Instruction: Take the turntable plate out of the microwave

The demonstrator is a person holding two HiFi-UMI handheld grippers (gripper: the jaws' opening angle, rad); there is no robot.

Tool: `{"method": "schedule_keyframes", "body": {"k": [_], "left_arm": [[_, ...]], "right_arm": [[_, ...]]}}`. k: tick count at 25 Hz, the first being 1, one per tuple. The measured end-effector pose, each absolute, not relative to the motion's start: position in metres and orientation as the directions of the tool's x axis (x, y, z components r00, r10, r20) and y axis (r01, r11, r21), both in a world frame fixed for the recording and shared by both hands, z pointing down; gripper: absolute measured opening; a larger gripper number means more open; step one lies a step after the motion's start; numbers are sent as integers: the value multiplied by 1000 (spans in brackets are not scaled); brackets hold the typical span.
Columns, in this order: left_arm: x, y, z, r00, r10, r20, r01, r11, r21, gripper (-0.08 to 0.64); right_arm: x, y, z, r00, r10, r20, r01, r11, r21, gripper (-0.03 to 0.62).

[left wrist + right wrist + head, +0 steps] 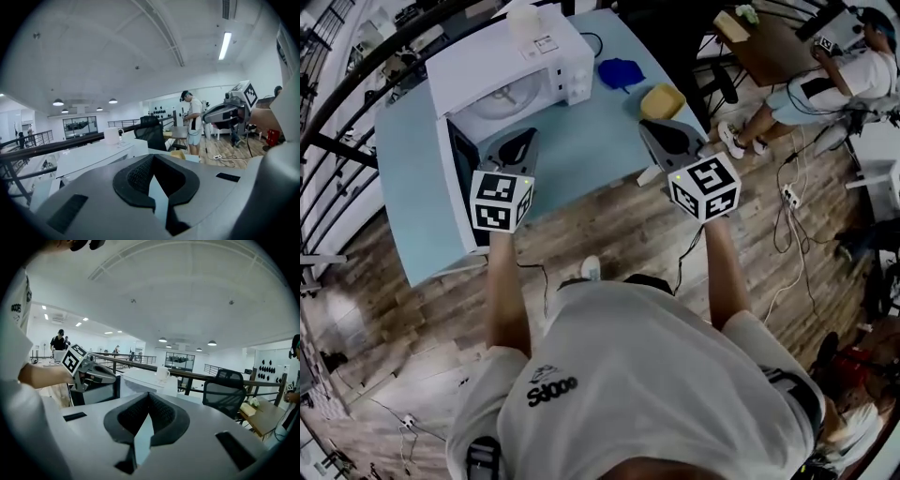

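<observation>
The white microwave [511, 66] stands on the light blue table [581, 150] with its door [459, 183] swung open toward me. The pale round turntable plate [499, 98] lies inside the cavity. My left gripper [525, 139] is shut and empty, hovering just in front of the opening, beside the door. My right gripper [652, 127] is shut and empty too, over the table to the right of the microwave. In the left gripper view the closed left gripper [157, 187] points past the microwave [93, 157]. In the right gripper view the right gripper [145, 420] faces the microwave [140, 380] from the side.
A white cup [523, 21] sits on top of the microwave. A blue cloth [621, 72] and a yellow dish [662, 101] lie on the table's right part. A black office chair [225, 390] stands behind. A seated person [825, 84] and floor cables [792, 202] are at right.
</observation>
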State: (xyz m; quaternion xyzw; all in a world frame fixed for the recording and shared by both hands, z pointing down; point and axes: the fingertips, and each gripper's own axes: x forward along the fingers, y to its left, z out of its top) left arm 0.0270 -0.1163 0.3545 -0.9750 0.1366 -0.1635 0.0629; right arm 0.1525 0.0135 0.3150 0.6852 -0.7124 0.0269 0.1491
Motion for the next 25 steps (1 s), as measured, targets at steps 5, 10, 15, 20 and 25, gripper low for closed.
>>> {"method": "schedule_keyframes", "body": {"k": [5, 10, 15, 20, 25], "left_arm": [[15, -143, 364, 891, -319, 324, -288, -947, -139, 18], [13, -175, 375, 859, -375, 347, -353, -927, -130, 17], [20, -215, 383, 811, -463, 358, -451, -884, -121, 17], [37, -241, 398, 798, -471, 376, -507, -862, -4, 17], [53, -265, 413, 731, -537, 421, -597, -802, 12, 17]], "right_arm": [[140, -36, 320, -139, -954, 265, -968, 187, 166, 6], [134, -81, 333, -255, -925, 282, -941, 304, 146, 6], [145, -133, 342, -346, -894, 286, -905, 399, 151, 6], [149, -189, 361, -497, -808, 316, -829, 550, 103, 6], [145, -234, 385, -617, -709, 341, -735, 674, 73, 6]]}}
